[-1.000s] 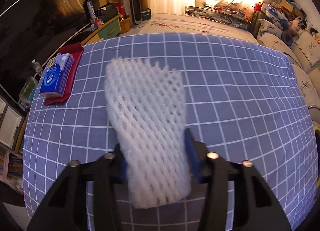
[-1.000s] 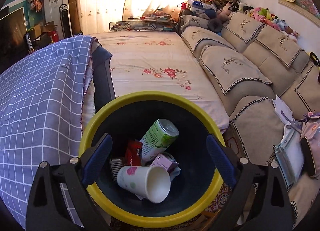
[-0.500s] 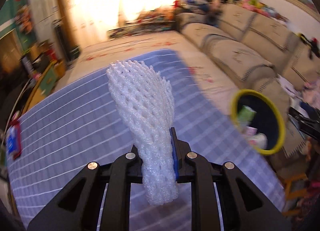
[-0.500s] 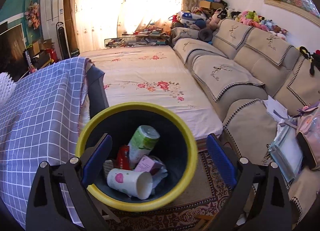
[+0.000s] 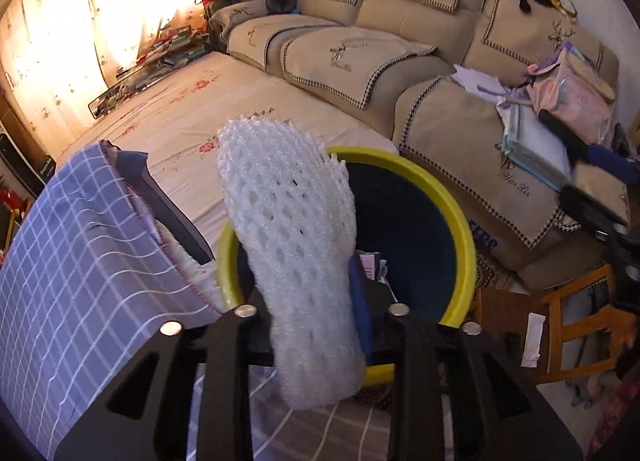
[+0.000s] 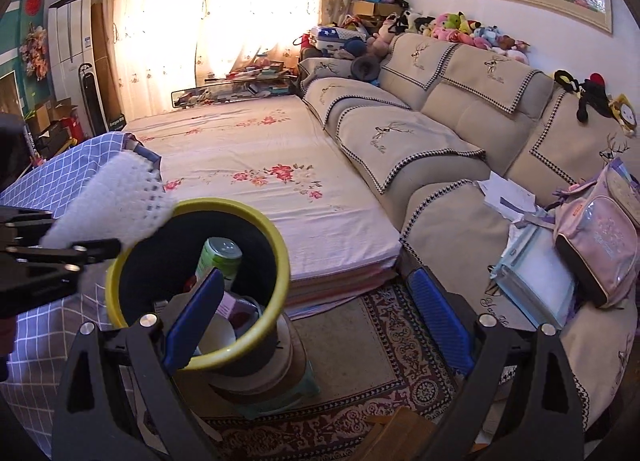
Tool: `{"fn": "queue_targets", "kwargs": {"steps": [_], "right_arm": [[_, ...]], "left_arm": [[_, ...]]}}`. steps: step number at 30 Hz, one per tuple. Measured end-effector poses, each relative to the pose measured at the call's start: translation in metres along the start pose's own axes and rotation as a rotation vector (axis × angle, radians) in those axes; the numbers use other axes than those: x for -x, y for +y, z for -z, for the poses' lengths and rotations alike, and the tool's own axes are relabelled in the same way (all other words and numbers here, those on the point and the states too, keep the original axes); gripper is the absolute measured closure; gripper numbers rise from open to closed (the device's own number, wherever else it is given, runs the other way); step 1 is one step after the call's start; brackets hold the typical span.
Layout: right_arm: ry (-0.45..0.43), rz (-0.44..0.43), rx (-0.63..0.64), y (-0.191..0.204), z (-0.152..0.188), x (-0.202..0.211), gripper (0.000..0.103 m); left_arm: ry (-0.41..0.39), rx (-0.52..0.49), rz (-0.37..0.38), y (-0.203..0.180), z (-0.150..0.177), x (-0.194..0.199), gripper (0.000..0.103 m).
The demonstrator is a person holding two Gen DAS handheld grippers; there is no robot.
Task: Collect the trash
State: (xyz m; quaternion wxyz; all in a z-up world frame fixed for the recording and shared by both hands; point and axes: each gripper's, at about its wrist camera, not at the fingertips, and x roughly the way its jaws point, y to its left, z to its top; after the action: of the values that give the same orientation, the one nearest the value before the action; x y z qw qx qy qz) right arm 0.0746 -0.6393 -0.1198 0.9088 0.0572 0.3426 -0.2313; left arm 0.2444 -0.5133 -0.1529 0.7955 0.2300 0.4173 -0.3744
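Foam net (image 5: 292, 245) pinched in your left gripper (image 5: 316, 301), long axis pointing forward over the yellow bin (image 5: 460, 221) rim. Right gripper (image 6: 316, 313) fingers wide, empty, beside the bin.

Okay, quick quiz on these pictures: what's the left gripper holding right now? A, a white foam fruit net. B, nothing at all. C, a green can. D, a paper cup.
A: the left gripper is shut on the white foam net, held over the rim of the yellow-rimmed bin; the green can and paper cup already lie inside the bin.
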Motion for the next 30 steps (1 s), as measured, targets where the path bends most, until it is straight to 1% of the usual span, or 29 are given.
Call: {"fn": "queue_targets", "kwargs": {"steps": [1,2,3,4,5,6,7,10,12,14,16,18,19,21,22,26,30], "right_arm": [[0.0,0.001,-0.001,-0.001,0.001,0.001,0.013],[0.0,0.001,-0.001,-0.001,0.002,0.003,0.013],[0.0,0.0,0.0,-0.002,0.002,0.003,0.013],[-0.001,-0.002,0.0,-0.002,0.003,0.004,0.013],[-0.002,-0.007,0.001,-0.001,0.003,0.006,0.012],[-0.004,-0.012,0.004,0.001,0.003,0.007,0.012],[-0.004,-0.016,0.007,0.003,0.003,0.008,0.012],[-0.016,-0.046,0.01,0.012,0.003,0.015,0.012],[-0.024,-0.071,0.012,0.02,0.004,0.022,0.012],[-0.033,-0.099,0.02,0.029,0.005,0.03,0.011],[-0.046,-0.128,0.034,0.04,0.006,0.04,0.011],[-0.067,-0.162,0.05,0.052,0.006,0.053,0.01],[-0.08,-0.179,0.055,0.057,0.006,0.06,0.009],[-0.105,-0.213,0.066,0.068,0.007,0.075,0.008],[-0.117,-0.228,0.072,0.073,0.008,0.082,0.007],[-0.151,-0.28,0.086,0.091,0.01,0.107,0.007],[-0.172,-0.324,0.092,0.105,0.012,0.129,0.007]], "left_arm": [[0.01,0.001,-0.011,0.002,0.0,-0.009,0.056],[0.011,0.004,-0.028,0.0,0.0,-0.015,0.043],[0.008,0.007,-0.038,0.006,0.003,-0.016,0.038],[0.006,0.013,-0.048,0.008,0.006,-0.016,0.037],[0.006,0.021,-0.052,0.01,0.009,-0.015,0.033],[0.002,0.03,-0.052,0.012,0.012,-0.01,0.026],[-0.012,0.035,-0.06,0.017,0.017,-0.001,0.023],[-0.072,0.047,-0.108,0.028,0.029,0.026,0.019],[-0.132,0.09,-0.133,0.039,0.042,0.058,0.011],[-0.195,0.133,-0.164,0.052,0.058,0.092,0.009],[-0.253,0.18,-0.205,0.066,0.077,0.126,0.005],[-0.314,0.231,-0.247,0.081,0.099,0.164,0.005],[-0.351,0.263,-0.278,0.089,0.115,0.187,0.005],[-0.394,0.306,-0.332,0.101,0.14,0.22,0.005],[-0.416,0.335,-0.373,0.108,0.158,0.24,0.005],[-0.463,0.437,-0.485,0.13,0.218,0.295,0.005],[-0.463,0.546,-0.564,0.145,0.277,0.334,0.005]]}}
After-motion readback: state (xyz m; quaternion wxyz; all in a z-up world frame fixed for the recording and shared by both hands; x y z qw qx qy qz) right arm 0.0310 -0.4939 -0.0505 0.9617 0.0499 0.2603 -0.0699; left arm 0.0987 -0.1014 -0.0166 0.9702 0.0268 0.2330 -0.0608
